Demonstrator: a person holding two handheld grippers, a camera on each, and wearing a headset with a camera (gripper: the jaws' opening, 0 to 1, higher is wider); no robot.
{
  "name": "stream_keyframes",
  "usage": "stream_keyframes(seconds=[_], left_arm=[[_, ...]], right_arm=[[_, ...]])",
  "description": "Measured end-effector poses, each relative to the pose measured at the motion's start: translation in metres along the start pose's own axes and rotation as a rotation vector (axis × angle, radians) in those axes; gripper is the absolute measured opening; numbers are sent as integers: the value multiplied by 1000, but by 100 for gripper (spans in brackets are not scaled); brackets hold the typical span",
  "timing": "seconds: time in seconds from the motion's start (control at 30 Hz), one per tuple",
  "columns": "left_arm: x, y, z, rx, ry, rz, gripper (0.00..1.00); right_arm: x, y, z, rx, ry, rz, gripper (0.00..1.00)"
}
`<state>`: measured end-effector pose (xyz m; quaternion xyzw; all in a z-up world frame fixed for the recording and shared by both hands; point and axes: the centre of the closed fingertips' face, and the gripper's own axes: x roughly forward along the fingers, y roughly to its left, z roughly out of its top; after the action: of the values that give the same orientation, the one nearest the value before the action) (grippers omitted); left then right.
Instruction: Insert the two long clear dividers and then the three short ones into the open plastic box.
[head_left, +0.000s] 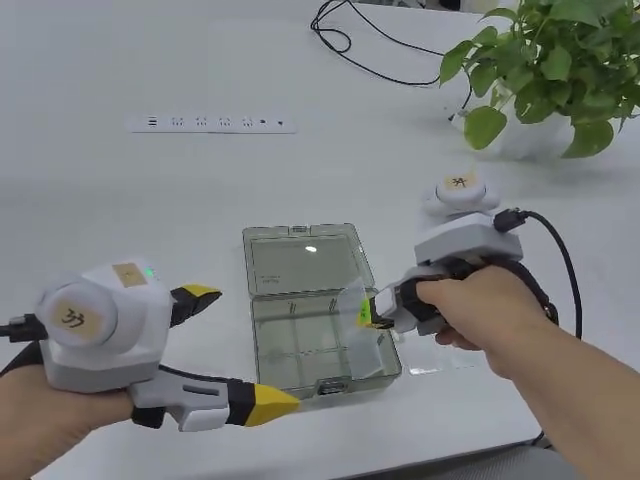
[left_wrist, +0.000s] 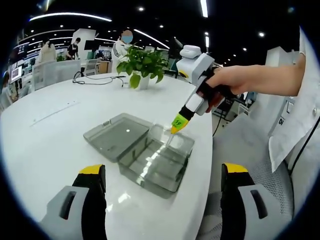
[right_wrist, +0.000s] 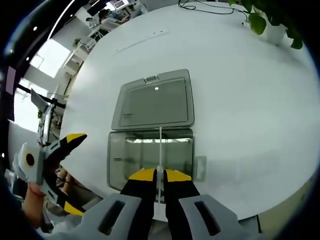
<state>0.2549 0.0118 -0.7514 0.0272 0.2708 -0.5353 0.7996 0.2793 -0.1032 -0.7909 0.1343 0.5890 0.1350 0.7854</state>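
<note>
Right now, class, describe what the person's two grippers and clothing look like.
Both grippers are white and grey with black jaws tipped yellow. The left gripper carries a round tan sticker and a green light; the right gripper trails a black cable. The shirt is white.

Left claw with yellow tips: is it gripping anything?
No, the left claw stands wide open with nothing between its yellow tips.

Right tongs (right_wrist: 159, 174) pinch a clear divider (right_wrist: 160, 150), edge-on, a mere line; its seating in the box (right_wrist: 114, 160) ahead is indiscernible.
</note>
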Motion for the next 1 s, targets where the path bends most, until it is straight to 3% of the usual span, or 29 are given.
stream_keyframes(seconds=[1.0], left_arm=[[1, -1, -5, -21, -1, -2, 98]], right_arm=[[6, -1, 0, -25, 2, -11, 7]])
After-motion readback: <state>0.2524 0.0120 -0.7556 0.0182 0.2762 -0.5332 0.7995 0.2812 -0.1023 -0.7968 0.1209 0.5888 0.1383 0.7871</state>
